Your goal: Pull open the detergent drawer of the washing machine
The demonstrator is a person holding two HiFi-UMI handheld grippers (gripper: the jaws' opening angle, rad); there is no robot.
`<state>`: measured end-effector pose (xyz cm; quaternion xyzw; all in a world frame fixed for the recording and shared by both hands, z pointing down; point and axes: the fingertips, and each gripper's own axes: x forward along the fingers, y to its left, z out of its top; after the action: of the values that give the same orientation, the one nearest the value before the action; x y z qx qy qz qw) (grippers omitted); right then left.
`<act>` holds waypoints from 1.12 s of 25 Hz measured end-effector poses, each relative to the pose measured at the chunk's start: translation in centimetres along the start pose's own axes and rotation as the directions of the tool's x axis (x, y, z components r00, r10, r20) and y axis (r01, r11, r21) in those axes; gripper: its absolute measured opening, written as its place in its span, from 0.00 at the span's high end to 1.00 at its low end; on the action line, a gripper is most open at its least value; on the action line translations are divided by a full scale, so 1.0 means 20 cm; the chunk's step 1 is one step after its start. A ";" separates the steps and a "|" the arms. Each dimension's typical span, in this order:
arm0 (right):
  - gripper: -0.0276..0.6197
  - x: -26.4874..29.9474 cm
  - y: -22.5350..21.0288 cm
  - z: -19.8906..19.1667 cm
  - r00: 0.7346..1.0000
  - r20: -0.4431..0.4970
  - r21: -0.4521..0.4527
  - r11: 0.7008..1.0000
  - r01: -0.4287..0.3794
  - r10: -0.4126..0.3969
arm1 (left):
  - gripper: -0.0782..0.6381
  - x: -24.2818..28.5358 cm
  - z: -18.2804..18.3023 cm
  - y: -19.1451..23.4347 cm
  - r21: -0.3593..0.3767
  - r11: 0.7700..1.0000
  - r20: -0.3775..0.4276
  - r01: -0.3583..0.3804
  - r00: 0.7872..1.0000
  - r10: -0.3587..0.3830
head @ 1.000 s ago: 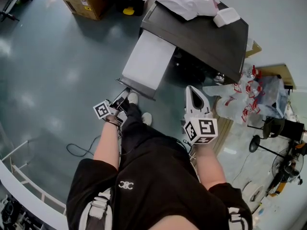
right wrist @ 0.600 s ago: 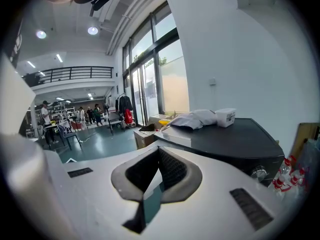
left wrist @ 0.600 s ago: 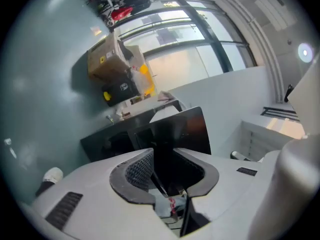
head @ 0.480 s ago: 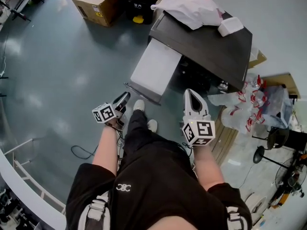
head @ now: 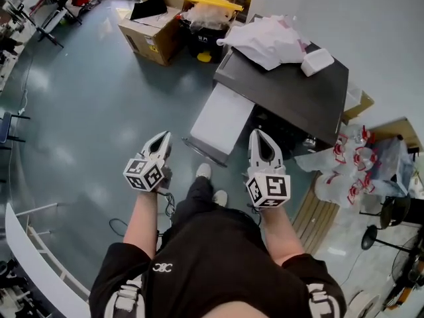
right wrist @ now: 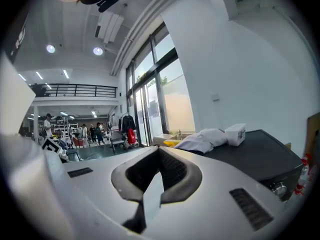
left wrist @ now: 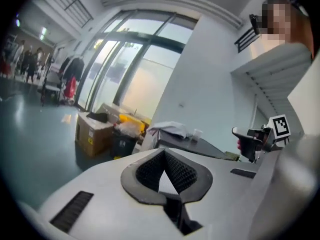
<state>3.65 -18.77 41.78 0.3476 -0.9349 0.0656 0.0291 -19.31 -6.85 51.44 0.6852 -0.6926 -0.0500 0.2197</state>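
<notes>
The washing machine (head: 291, 88) has a dark top and a white front panel (head: 222, 121) that juts toward me; I cannot make out its detergent drawer. My left gripper (head: 162, 140) hangs left of the panel, apart from it. Its jaws have just been closing and are shut with nothing between them. My right gripper (head: 258, 138) is held in front of the machine, also shut and empty. In the left gripper view the left gripper (left wrist: 164, 155) points past the machine (left wrist: 200, 146). The right gripper (right wrist: 159, 151) points over the dark top (right wrist: 260, 154).
A white bundle (head: 268, 38) and a small white box (head: 317, 59) lie on the machine. Behind it stand a cardboard box (head: 152, 32) and a yellow-lidded bin (head: 209, 12). Plastic bags (head: 358, 164) sit at the right. A cable (head: 122, 227) and a railing (head: 33, 244) are at the lower left.
Both grippers have risen. The left one left the lower corner of the white panel, rolled so that its marker cube faces up, and closed its jaws.
</notes>
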 end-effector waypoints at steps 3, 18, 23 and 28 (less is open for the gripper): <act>0.95 0.02 0.03 0.10 0.999 0.050 0.002 1.000 -0.009 0.009 | 0.89 -0.03 0.26 -0.11 0.146 0.988 0.074 -0.052 0.996 0.041; 0.95 0.12 0.08 0.45 0.984 0.176 -0.080 0.996 0.043 -0.028 | 0.89 -0.08 0.87 -0.57 0.426 0.895 0.233 -0.132 0.972 0.032; 0.95 0.12 0.08 0.45 0.985 0.168 -0.084 0.995 0.057 -0.042 | 0.89 -0.05 0.88 -0.56 0.372 0.922 0.229 -0.107 0.973 0.020; 0.95 0.13 0.06 0.42 0.987 0.154 -0.081 0.995 0.065 -0.052 | 0.89 -0.05 0.90 -0.58 0.329 0.942 0.251 -0.067 0.968 -0.019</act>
<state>0.86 -20.74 33.53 0.3772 -0.9258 -0.0021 -0.0253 -15.29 -10.78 30.75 0.6922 -0.7215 -0.0149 0.0112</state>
